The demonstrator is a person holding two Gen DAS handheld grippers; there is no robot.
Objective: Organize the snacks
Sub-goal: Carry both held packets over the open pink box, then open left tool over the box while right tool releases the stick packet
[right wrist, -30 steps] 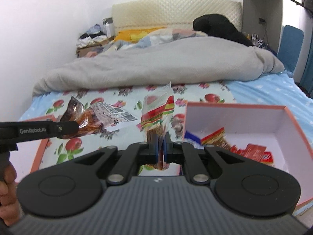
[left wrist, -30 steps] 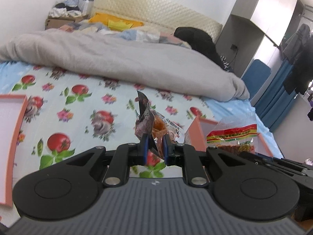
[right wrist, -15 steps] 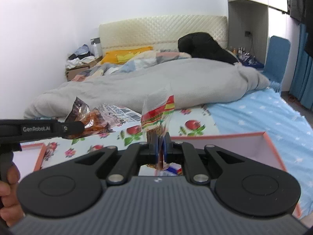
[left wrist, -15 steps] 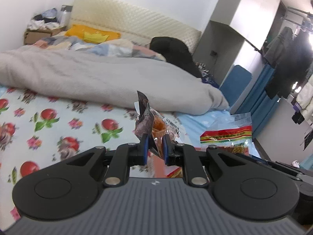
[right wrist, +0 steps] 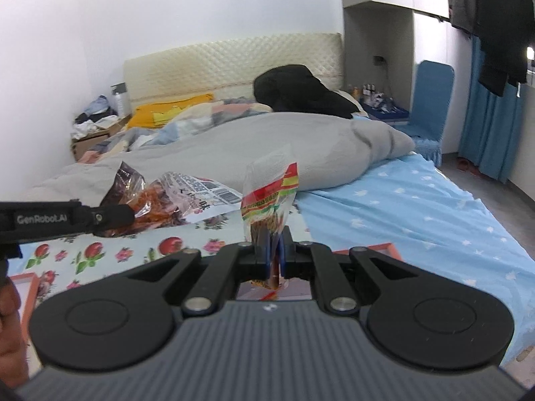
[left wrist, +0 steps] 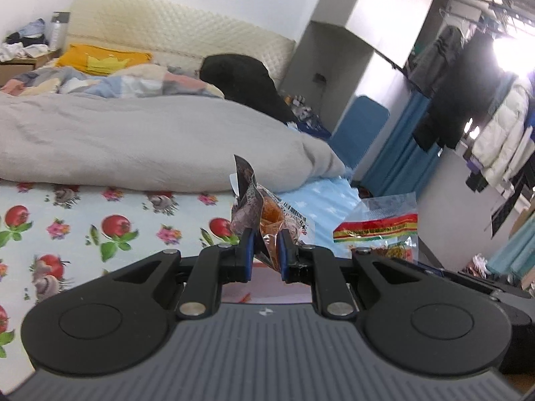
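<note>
From the left wrist camera, the left tongs (left wrist: 265, 250) are pinched tight on a crinkly brown and orange snack bag with a white barcode label (left wrist: 264, 207). The bag sticks up between the blue pads and hangs in the air above the bed with the tomato and flower sheet (left wrist: 110, 230). To the right, a clear snack bag with a red, yellow and green stripe (left wrist: 381, 230) hangs near the right side edge of the bed, over a light blue sheet with white stars (left wrist: 329, 197). A big grey blanket (left wrist: 140, 140) lies across the middle of the bed.

From the right wrist camera, the right tongs (right wrist: 275, 257) are squeezed shut on the clear striped bag (right wrist: 271, 197), which stands up straight from the pads. The left tongs (right wrist: 120, 215) come in from the left edge, gripping the brown and orange bag (right wrist: 157, 197) beside it; the two bags are near each other, not touching. Both bags hang above the foot end of the bed. An orange-rimmed box (right wrist: 371, 247) peeks out just behind the right tongs. Another orange rim (right wrist: 26, 282) shows at the left, by a hand (right wrist: 10, 327).
</note>
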